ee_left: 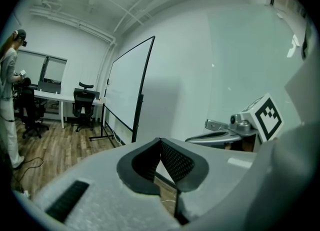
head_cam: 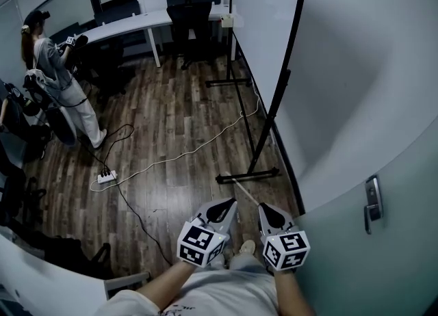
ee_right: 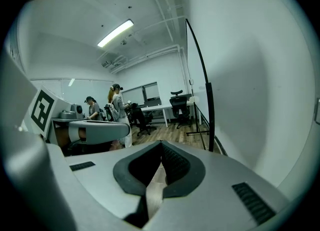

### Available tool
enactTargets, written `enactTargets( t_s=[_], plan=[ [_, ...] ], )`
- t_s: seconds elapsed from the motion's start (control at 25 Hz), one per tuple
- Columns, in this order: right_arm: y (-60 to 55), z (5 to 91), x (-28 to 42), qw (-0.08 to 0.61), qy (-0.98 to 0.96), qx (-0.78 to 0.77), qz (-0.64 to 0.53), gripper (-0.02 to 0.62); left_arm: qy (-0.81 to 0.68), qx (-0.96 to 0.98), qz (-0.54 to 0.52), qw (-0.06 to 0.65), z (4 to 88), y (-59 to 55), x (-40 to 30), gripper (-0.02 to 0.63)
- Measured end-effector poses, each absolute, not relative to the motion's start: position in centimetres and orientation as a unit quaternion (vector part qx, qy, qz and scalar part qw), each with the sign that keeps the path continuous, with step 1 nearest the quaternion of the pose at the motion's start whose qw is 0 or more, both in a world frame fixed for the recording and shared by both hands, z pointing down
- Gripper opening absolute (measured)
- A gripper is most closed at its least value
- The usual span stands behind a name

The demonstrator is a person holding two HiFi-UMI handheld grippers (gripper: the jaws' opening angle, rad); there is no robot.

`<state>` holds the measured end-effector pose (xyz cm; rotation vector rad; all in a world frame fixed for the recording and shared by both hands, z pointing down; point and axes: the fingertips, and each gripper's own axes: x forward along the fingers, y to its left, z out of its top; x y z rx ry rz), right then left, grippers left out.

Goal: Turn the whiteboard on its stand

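Left tongs [head_cam: 229, 202] and right tongs [head_cam: 264, 206] closed, holding nothing; whiteboard [head_cam: 263, 27] ahead.
Only head view shows power strip [head_cam: 106, 178] on floor [head_cam: 171, 123].

The head view looks steeply down on the floor [head_cam: 171, 137], with the left gripper [head_cam: 229, 204] and right gripper [head_cam: 265, 208] close at its bottom edge. Each gripper view sits just behind its own jaws, facing nearly level along them, the other gripper at its side. All three share the whiteboard [head_cam: 263, 20] and the far chair [head_cam: 190, 3].
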<state>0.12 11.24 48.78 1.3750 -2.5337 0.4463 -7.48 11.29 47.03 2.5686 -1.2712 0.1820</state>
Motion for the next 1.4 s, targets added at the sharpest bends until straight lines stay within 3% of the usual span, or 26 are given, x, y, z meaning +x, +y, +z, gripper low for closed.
enactTargets(
  t_s=[0.56, 1.4],
  plan=[
    [6.0, 49.8, 0.4, 0.112, -0.858, 0.479, 0.147, 0.006, -0.434, 0.889, 0.064, 0.133, 48.2, 6.2, -7.3, 0.011],
    [-11.1, 46.1, 5.5, 0.094, -0.878, 0.457, 0.110, 0.006, -0.467, 0.876, 0.055, 0.109, 45.5, -9.7, -2.2, 0.011]
  ],
)
